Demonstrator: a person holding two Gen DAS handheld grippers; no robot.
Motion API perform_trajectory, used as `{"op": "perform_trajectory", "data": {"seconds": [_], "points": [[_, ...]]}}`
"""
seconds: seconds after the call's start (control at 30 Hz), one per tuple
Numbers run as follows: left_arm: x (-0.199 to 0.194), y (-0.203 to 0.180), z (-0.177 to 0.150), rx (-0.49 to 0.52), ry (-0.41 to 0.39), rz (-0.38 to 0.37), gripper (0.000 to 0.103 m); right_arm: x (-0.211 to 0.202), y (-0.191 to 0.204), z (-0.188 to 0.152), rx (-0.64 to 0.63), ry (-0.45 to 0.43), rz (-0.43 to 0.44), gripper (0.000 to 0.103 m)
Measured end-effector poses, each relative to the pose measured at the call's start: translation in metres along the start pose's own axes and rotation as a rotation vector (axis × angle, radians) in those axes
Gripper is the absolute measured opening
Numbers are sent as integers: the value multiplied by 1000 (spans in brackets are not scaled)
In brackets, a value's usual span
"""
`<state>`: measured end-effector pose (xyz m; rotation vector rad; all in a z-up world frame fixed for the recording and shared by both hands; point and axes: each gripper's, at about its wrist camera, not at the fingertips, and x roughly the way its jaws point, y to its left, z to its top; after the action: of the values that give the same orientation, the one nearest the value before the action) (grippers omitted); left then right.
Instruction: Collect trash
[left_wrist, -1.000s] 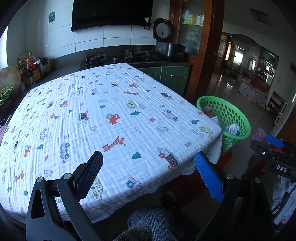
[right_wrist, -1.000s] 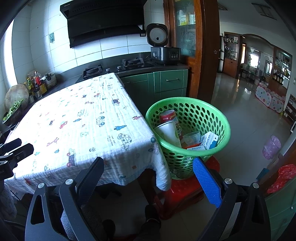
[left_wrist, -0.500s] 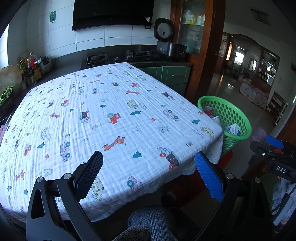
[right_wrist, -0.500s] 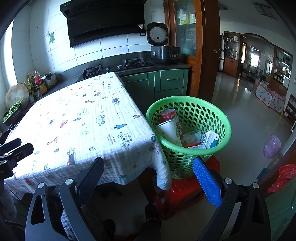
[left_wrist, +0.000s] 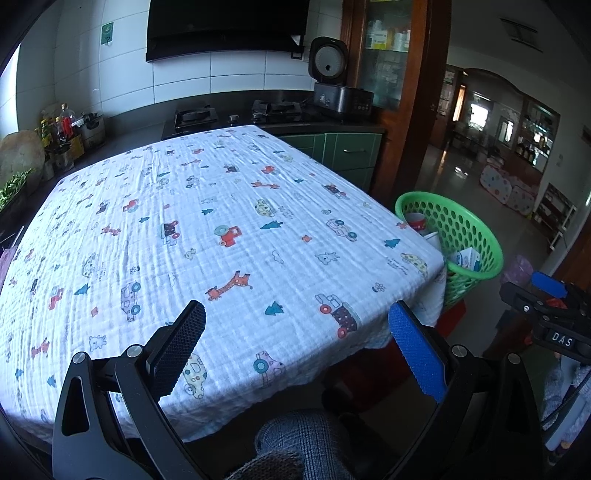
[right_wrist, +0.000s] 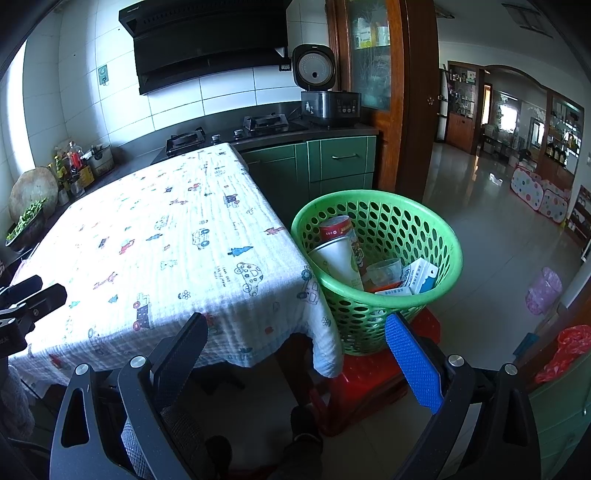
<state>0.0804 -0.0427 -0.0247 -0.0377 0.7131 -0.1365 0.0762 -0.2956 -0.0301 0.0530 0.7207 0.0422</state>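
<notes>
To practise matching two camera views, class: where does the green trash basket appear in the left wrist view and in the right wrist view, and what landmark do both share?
Left wrist view: the green trash basket sits at the right, past the table's far right corner.
Right wrist view: it sits right of centre, on a red stool beside the table.
Shared landmark: the rice cooker on the counter.

We hold our left gripper (left_wrist: 295, 325) over the near edge of the table (left_wrist: 229, 229), jaws spread wide with nothing between them. Our right gripper (right_wrist: 295, 332) hangs off the table's near right corner, jaws equally wide and bare. Each gripper shows at the edge of the other's view, level with the table. Our knee (left_wrist: 306, 435) sits below the table's near edge.
</notes>
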Motion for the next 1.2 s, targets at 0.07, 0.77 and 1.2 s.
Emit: {"op": "perform_trajectory", "data": {"seconds": [0.07, 0.77, 1.2], "points": [[0, 0, 0, 0, 0, 0, 98, 0, 0, 0, 1, 0, 0, 93], [-6, 0, 1, 1, -34, 28, 97, -1, 1, 1, 1, -2, 8, 93], [-4, 3, 1, -13, -27, 43, 97, -1, 2, 0, 0, -3, 13, 93]]}}
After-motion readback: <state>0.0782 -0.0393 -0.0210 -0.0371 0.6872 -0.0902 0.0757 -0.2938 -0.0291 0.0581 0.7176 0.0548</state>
